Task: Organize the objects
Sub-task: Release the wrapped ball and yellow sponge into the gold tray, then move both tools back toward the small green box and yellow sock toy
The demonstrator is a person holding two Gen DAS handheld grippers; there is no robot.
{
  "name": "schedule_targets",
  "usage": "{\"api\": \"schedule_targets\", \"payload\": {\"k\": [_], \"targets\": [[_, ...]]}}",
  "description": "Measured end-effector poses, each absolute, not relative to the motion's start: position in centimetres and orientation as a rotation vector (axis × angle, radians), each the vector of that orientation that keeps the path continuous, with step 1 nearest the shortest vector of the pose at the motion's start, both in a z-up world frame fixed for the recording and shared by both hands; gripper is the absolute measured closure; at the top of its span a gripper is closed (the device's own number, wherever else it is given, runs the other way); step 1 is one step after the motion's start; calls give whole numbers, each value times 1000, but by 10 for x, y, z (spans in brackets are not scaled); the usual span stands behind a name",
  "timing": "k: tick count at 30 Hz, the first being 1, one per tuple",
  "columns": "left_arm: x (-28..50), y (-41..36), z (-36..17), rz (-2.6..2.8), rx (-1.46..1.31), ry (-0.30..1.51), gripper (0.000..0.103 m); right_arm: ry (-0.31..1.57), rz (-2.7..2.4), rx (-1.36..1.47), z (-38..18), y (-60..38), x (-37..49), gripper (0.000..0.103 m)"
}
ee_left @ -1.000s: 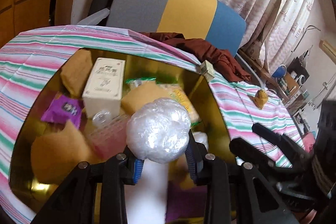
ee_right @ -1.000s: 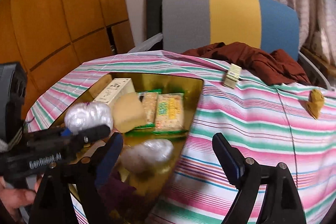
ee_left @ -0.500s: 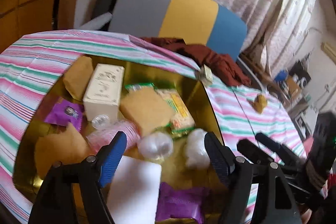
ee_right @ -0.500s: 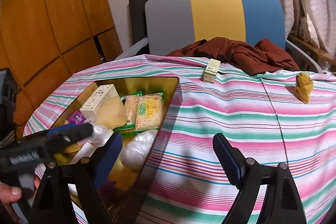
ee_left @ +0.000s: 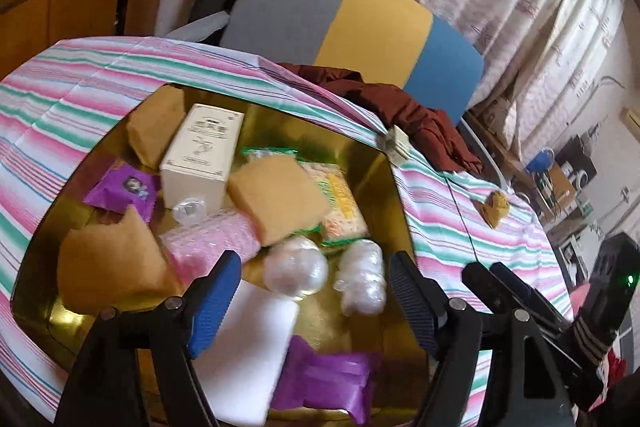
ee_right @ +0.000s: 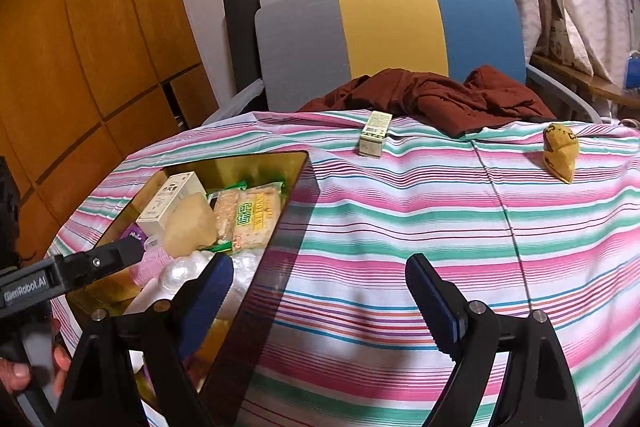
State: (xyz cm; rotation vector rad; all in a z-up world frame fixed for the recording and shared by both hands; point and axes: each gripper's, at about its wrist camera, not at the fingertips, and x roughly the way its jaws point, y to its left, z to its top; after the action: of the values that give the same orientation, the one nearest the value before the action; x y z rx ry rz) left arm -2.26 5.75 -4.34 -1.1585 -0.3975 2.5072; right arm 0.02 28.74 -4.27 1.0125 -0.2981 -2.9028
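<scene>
Your left claw (ee_left: 316, 287) gapes wide and empty over the gold tray (ee_left: 372, 155), the clear-wrapped ball (ee_left: 296, 271) lying inside at its 12 o'clock, while your right claw (ee_right: 320, 291), equally wide and empty, faces the small box (ee_right: 374, 134) at 12 o'clock on the striped surface (ee_right: 400, 227), probably next to collect.

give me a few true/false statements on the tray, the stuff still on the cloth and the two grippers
1. The left gripper holds a wrapped ball. False: its jaws stand open and empty; the ball lies in the gold tray.
2. The right gripper is open over the striped cloth. True.
3. A small box lies on the cloth outside the tray. True.
4. The yellow packet is in the tray. False: it sits on the cloth, far from the tray.
5. A white box lies in the tray. True.
</scene>
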Motion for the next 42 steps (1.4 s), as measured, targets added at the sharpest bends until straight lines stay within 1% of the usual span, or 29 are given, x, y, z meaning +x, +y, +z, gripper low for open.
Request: {"api": "schedule_targets", "payload": {"k": [6,13,17,28,37,42], "targets": [[-9,97,-39,2428,-1134,-229,25,-327,-2926,1034,-45,301,0,13],[-3,129,-43,2347,-1158,-161,25,-322,-3003,1076,-45,337,-4,12],[-2,142,-43,2320,-1160,-129,25,-349,-3046,1108,-47,364,-6,12],[-10,197,-44,2235,-1163,-25,25,-363,-3122,1184,-62,425,-17,12],[-23,232,-48,2189,-1180,42,25,-229,-3178,1226,-78,464,-45,12],[-32,242,-49,2188,-1190,58,25,-203,-3147,1251,-82,486,-68,12]]}}
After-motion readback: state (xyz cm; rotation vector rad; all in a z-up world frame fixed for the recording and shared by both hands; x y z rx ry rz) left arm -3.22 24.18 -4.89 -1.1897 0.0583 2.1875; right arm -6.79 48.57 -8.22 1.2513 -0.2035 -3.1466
